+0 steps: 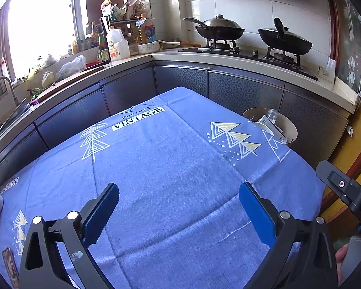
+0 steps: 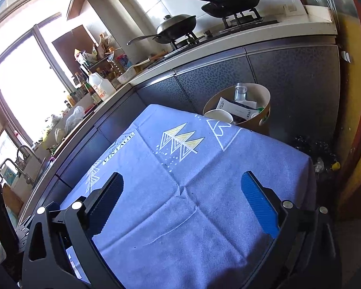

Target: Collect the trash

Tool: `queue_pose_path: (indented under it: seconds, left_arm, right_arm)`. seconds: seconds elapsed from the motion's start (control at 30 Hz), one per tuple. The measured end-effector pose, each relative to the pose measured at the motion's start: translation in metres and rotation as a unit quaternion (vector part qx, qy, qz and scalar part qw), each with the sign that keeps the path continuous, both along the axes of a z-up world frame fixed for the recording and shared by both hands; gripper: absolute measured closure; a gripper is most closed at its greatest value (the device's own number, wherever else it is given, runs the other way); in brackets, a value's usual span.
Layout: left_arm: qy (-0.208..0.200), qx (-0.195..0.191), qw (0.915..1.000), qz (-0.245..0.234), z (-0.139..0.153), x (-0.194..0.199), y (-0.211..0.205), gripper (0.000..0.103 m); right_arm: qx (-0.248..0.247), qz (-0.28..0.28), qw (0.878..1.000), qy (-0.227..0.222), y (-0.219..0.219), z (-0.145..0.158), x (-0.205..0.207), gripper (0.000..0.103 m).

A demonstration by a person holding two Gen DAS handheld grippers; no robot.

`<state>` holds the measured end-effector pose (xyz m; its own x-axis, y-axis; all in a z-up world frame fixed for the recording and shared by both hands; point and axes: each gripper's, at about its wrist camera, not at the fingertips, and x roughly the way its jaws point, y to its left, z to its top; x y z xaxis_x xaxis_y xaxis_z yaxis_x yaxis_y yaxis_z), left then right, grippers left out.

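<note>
Right wrist view: my right tool [image 2: 183,202] is spread, empty, above the blue patterned desk cloth [image 2: 204,168]. Trash fills the round brown paper bin [image 2: 264,113] beyond; a nudge could topple it.

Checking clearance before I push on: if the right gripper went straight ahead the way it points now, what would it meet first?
Probably the blue patterned tablecloth: the open right gripper tilts down at bare cloth. The round cardboard bin sits beyond the far edge.

Round tan trash bin [image 2: 264,110] on floor past worktop's far right corner, holding clear bottle [image 2: 240,92] upright, white paper cup [image 2: 219,116], cartons [image 2: 238,108].
</note>
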<state>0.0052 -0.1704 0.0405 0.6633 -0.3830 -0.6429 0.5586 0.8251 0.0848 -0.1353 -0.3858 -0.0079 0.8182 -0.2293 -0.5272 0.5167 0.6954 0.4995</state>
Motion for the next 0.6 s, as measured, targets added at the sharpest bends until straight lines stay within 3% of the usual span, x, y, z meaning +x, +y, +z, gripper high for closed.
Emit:
queue_pose_path:
  seconds: [0.6]
  left_arm:
    - [-0.025,0.008,0.9997,0.001,0.0079,-0.0061,0.0043,0.004]
  right_arm:
    - [0.002,0.014,1.000,-0.002,0.0072,0.0029,0.0012,0.006]
